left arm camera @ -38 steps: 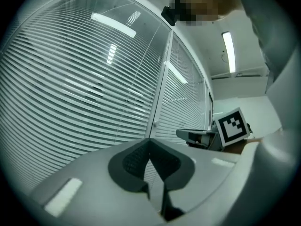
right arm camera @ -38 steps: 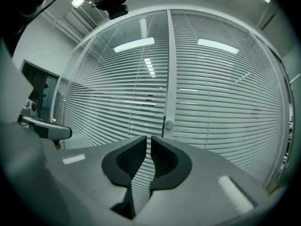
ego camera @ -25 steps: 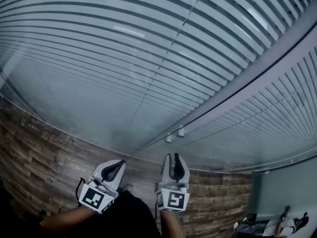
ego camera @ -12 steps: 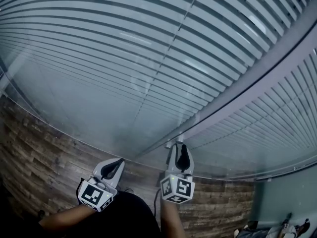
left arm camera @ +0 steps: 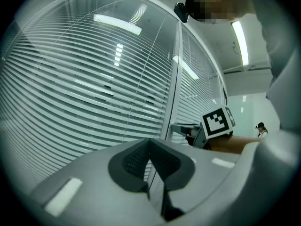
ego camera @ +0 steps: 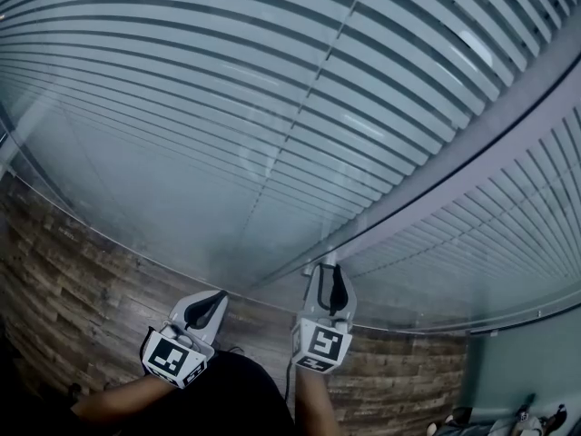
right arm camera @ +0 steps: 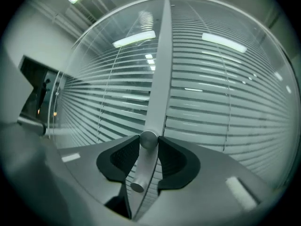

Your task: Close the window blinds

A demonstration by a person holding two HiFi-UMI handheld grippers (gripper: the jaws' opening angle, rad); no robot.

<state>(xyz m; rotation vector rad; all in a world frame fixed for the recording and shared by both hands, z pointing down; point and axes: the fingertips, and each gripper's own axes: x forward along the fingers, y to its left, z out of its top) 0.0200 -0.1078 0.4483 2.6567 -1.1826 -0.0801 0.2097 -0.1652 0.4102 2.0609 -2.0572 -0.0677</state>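
Observation:
Horizontal slat blinds (ego camera: 227,107) hang behind glass, split by a grey upright frame bar (ego camera: 472,148). Two small metal knobs stick out of the bar near its lower end. One knob (ego camera: 310,268) shows just left of my right gripper (ego camera: 329,269). In the right gripper view the round knob (right arm camera: 149,139) sits between the fingertips of my right gripper (right arm camera: 149,144), whose jaws have just been opening. A second knob (right arm camera: 138,186) lies lower between the pads. My left gripper (ego camera: 216,300) hangs apart to the left, shut and empty.
A wood-patterned wall (ego camera: 82,289) runs below the glass. The left gripper view shows the right gripper's marker cube (left arm camera: 217,121) at the frame bar (left arm camera: 171,79), and a person (left arm camera: 260,128) far off in the room.
My right gripper has moved forward to the frame bar, so a knob now lies between its jaws. The left gripper has stayed in place.

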